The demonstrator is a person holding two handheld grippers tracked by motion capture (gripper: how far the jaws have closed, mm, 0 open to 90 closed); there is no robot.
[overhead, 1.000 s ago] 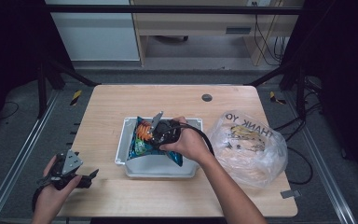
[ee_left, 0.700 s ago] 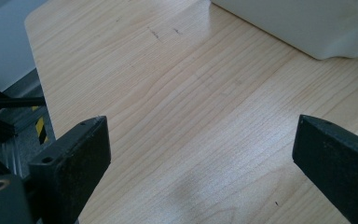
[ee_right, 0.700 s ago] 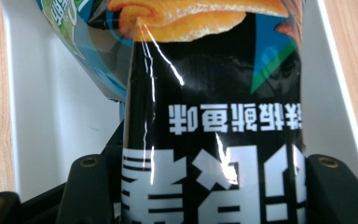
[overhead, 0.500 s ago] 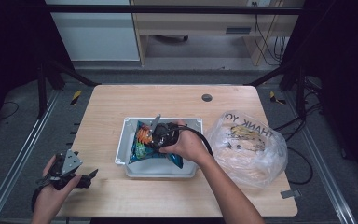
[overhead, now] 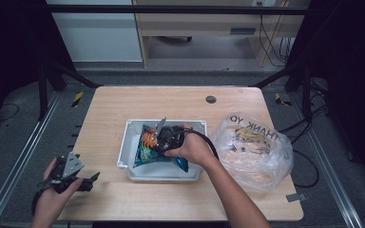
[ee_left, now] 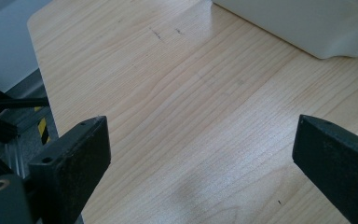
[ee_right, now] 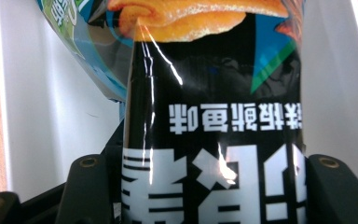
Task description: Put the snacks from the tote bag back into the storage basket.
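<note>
A: Start at the jaws. What is the right gripper doing?

B: Its two black jaws are clamped on a snack bag, one on each side of the black printed panel. In the high view the snack bag sits over the white bin, in the middle of the table, tilted with its blue lower edge near the bin's front wall.

A: And the left gripper?

B: Jaws spread wide with nothing between them, bare wood under them. It hovers at the table's front left corner, well apart from the bin. In its own view a corner of the bin shows at top right.

A: Anything beside the bin?

B: A clear plastic bag printed "THANK YOU" lies just to the right of it, by the person's right forearm.
</note>
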